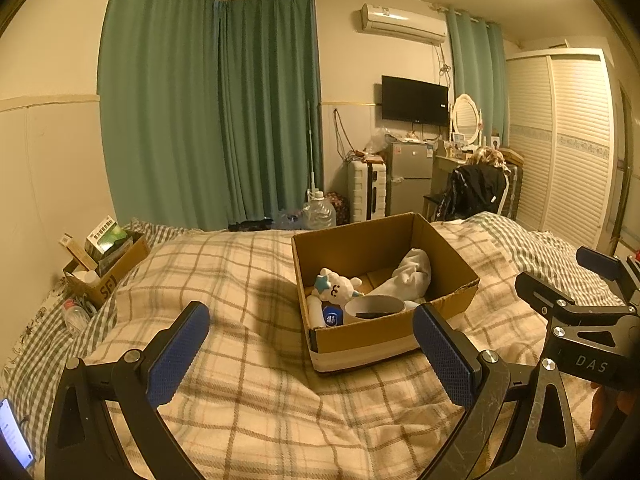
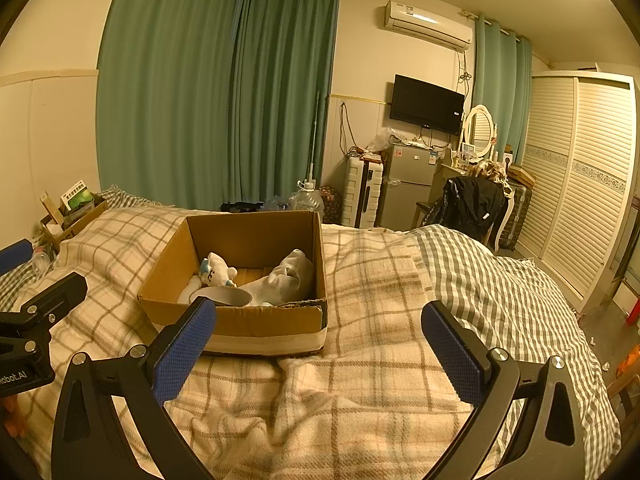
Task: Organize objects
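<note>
An open cardboard box (image 1: pixel 384 338) (image 2: pixel 264 322) sits on the plaid bed. It holds a white plush toy (image 1: pixel 338 285) (image 2: pixel 216 270), a white cloth (image 1: pixel 408 274) (image 2: pixel 290 276), a grey bowl (image 1: pixel 374 307) (image 2: pixel 224 297) and a blue-labelled white item (image 1: pixel 332 316). My left gripper (image 1: pixel 312 360) is open and empty, held just in front of the box. My right gripper (image 2: pixel 320 354) is open and empty, in front of the box and to its right. Each gripper shows at the edge of the other's view.
A smaller cardboard box (image 1: pixel 108 268) (image 2: pixel 70 216) with packets stands at the bed's far left by the wall. A phone (image 1: pixel 14 432) lies at the left edge. Beyond the bed are a water jug (image 1: pixel 318 210), suitcase, fridge, chair with jacket (image 2: pixel 468 200) and wardrobe.
</note>
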Tool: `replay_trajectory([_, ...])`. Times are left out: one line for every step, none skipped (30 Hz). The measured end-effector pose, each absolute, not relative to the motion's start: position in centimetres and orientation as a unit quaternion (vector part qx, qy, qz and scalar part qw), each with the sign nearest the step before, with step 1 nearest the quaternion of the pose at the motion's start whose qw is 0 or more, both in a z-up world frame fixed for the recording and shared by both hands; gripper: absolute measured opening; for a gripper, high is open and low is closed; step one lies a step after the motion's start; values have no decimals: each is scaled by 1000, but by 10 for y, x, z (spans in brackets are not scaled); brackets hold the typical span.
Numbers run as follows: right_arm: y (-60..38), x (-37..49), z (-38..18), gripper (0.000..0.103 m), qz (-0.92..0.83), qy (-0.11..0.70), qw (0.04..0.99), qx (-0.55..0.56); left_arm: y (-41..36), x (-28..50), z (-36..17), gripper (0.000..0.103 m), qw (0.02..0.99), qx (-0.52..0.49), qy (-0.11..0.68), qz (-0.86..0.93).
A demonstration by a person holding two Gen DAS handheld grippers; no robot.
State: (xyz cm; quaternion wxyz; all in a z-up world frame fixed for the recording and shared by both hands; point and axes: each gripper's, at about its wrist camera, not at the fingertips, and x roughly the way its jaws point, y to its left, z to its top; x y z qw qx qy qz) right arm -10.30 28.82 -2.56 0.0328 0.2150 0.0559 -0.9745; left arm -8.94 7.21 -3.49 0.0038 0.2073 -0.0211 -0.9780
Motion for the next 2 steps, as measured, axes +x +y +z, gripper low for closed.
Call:
replay_trajectory([287,-103,-26,103,-974,56,33,215,72,-89,-35,103,4,207,-22,-978])
replay_trajectory([288,-103,-26,103,-974,56,33,215,72,-89,-35,103,4,207,-23,-978])
